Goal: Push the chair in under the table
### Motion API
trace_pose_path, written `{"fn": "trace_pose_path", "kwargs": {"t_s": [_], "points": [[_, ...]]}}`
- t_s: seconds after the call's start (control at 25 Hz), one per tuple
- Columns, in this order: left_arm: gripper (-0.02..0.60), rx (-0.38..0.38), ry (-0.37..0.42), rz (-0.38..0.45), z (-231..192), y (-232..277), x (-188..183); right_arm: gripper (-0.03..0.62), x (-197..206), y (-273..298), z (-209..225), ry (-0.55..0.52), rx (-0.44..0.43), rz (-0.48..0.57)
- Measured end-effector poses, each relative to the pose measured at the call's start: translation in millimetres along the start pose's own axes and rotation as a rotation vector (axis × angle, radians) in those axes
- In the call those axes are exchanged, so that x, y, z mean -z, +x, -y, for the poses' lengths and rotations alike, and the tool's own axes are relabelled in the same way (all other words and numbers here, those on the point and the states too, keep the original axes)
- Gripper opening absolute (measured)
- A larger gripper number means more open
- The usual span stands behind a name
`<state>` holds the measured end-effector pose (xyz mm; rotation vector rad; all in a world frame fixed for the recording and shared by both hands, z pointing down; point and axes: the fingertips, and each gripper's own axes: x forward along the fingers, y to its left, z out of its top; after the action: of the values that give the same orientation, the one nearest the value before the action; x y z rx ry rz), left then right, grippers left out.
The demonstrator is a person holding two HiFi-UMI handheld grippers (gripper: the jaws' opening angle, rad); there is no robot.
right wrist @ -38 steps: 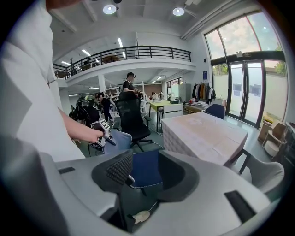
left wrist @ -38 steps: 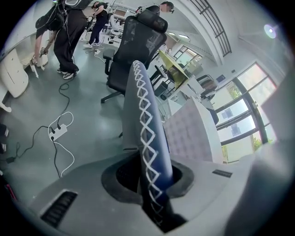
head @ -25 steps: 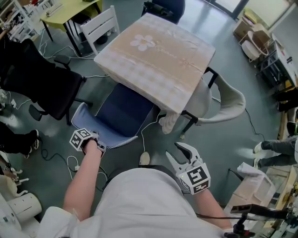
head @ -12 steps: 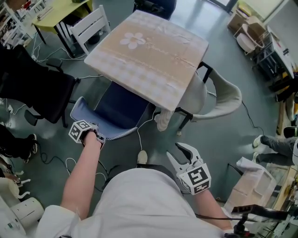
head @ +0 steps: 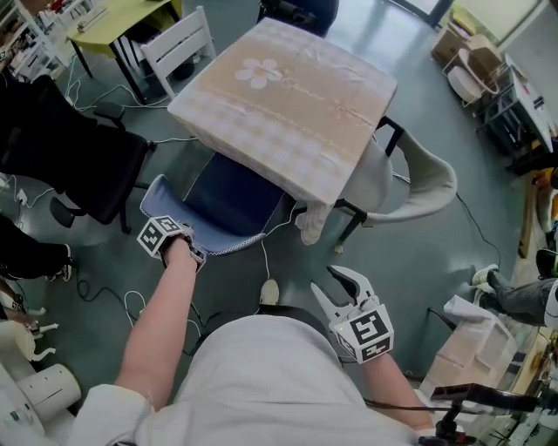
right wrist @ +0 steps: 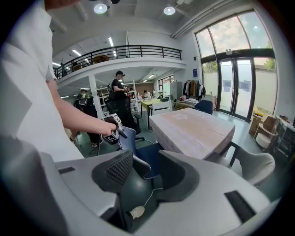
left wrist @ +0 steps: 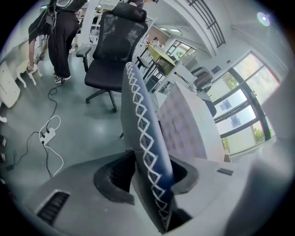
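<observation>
A blue chair (head: 228,207) with a white-stitched back rim stands with its seat partly under the beige cloth-covered table (head: 288,96). My left gripper (head: 173,233) is at the chair's back rim. In the left gripper view the backrest edge (left wrist: 143,133) runs between the jaws of the left gripper (left wrist: 147,173). Those jaws are opening, and a gap shows beside the left pad. My right gripper (head: 338,292) hangs near my body, open and with nothing in it. The right gripper view shows its jaws (right wrist: 146,173) apart over the floor, with the chair (right wrist: 147,156) and the table (right wrist: 193,129) beyond.
A black office chair (head: 78,157) stands left of the blue chair. At the table's right side sits a grey shell chair (head: 418,187). A white chair (head: 179,48) and a yellow-green table (head: 122,17) are behind. Cables (head: 131,305) lie on the floor by my left arm.
My left gripper and the chair's back rim have come a little closer to the table. The right gripper has stayed where it was.
</observation>
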<state>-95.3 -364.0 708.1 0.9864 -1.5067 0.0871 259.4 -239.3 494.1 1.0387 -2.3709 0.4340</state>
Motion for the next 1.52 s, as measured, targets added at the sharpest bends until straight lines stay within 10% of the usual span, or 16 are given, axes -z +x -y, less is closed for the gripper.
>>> {"fn": "trace_pose_path", "kwargs": {"t_s": [0.24, 0.64, 0.88, 1.12, 1.52], "points": [[0.176, 0.01, 0.051, -0.008, 4, -18, -3, 0.179, -10, 0, -22, -0.019, 0.005, 0.013], [0.181, 0.268, 0.225, 0.11, -5, -113, -39, 0.179, -19, 15, -96, -0.038, 0.008, 0.038], [0.024, 0.517, 0.476, 0.199, -16, -201, -40, 0.178, -29, 25, -155, -0.068, 0.004, 0.046], [0.012, 0.75, 0.738, 0.141, -25, -284, -1, 0.046, -38, 25, -218, -0.092, -0.009, 0.079], [0.011, 0.897, 1.061, 0.073, -65, -373, 49, 0.018, -44, 17, -300, -0.142, -0.003, 0.118]]}}
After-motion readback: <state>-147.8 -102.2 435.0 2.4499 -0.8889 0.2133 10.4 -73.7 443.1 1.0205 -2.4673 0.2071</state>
